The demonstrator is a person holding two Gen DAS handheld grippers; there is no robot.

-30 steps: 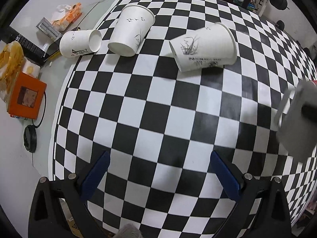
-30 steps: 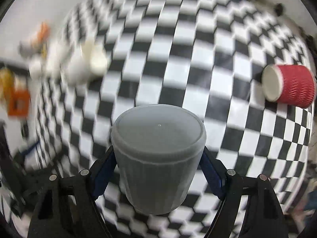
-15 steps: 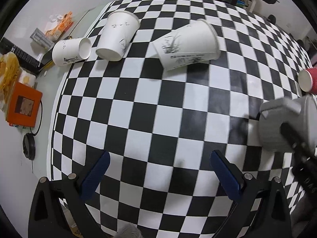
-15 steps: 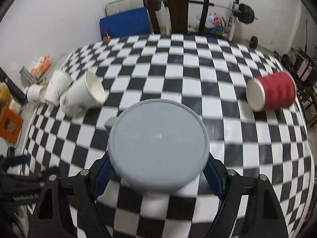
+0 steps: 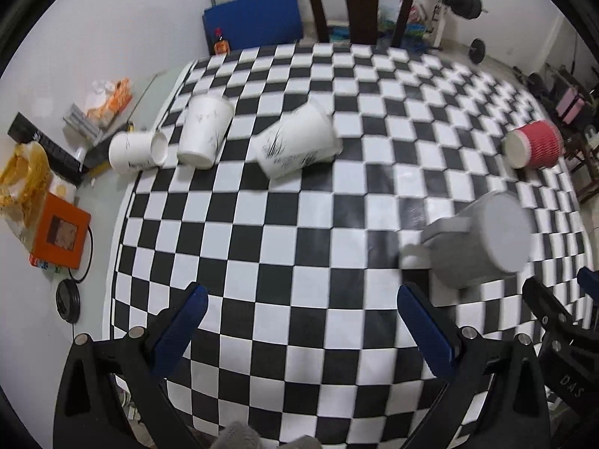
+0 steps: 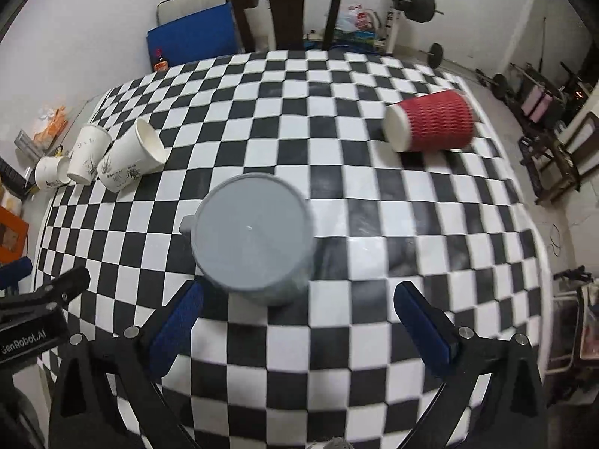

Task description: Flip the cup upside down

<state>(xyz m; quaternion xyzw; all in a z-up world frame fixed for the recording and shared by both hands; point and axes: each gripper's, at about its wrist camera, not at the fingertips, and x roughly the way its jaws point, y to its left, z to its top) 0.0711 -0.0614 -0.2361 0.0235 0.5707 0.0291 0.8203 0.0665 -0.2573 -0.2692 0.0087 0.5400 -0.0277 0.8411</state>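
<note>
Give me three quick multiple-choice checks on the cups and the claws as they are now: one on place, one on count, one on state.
1. Where does the red ribbed paper cup lie relative to the grey plastic handled cup?
A. Far right of it
B. Stacked on it
C. Among the white cups

2. How many white paper cups are on the checkered tablecloth?
A. One
B. Three
C. Five

3. What state is the right claw in?
A. Shut on the grey cup
B. Shut on the red cup
C. Open, holding nothing

Answers:
1. A: the red cup lies on its side beyond the grey cup, to the right.
2. B: three sit grouped at the left edge.
3. C: its blue pads stand wide apart, the grey cup base-up on the cloth ahead.
</note>
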